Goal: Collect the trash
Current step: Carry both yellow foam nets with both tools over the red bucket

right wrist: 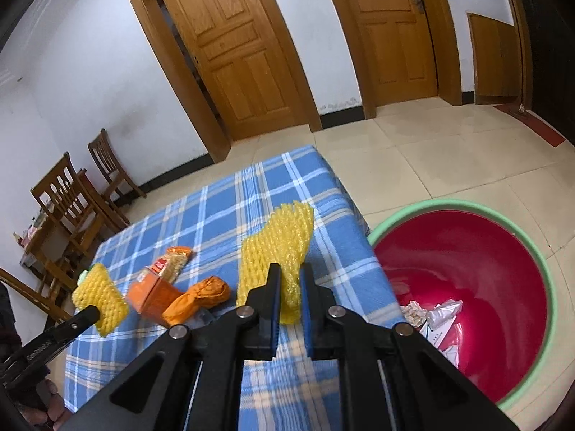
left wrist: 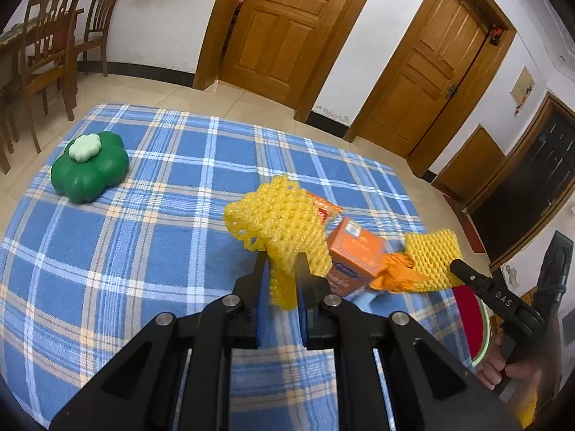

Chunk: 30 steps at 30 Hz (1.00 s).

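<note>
My left gripper is shut on a yellow foam fruit net and holds it above the blue plaid tablecloth. My right gripper is shut on a second yellow foam net, held over the table's right edge; it also shows in the left wrist view. On the cloth lie an orange carton, a crumpled orange wrapper and an orange snack packet. A red basin with a green rim stands on the floor to the right and holds paper scraps.
A green flower-shaped container sits at the table's far left. Wooden chairs and a table stand at the left wall. Two wooden doors are behind. Tiled floor surrounds the table.
</note>
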Available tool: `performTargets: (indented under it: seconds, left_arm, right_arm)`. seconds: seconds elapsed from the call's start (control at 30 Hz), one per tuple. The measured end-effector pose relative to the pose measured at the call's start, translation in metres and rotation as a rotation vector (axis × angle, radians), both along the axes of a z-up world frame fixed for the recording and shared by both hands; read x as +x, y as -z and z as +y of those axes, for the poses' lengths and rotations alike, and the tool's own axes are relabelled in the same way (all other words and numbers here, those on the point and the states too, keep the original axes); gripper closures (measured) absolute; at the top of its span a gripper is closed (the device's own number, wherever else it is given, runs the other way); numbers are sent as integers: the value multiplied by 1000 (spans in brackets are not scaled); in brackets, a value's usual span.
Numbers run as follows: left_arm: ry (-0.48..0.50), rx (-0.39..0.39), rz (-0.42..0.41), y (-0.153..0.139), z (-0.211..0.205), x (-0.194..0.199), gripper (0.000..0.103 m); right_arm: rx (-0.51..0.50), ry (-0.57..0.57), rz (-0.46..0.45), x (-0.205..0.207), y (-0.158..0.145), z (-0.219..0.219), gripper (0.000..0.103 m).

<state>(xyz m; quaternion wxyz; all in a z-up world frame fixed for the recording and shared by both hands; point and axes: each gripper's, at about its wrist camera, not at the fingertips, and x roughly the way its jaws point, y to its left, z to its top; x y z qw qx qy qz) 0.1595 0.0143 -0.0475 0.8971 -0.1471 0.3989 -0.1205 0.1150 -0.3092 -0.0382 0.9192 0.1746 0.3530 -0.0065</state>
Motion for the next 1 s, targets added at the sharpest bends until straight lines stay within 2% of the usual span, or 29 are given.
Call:
performTargets:
  seconds: [0.5, 1.0]
  left_arm:
    - [98, -35, -22, -22, -30, -29, 90]
    - [244, -43, -10, -34, -87, -45, 90]
  right_arm:
    - [38, 66, -70, -63, -23, -24, 91]
    - [61, 188, -93, -105, -24, -74, 91]
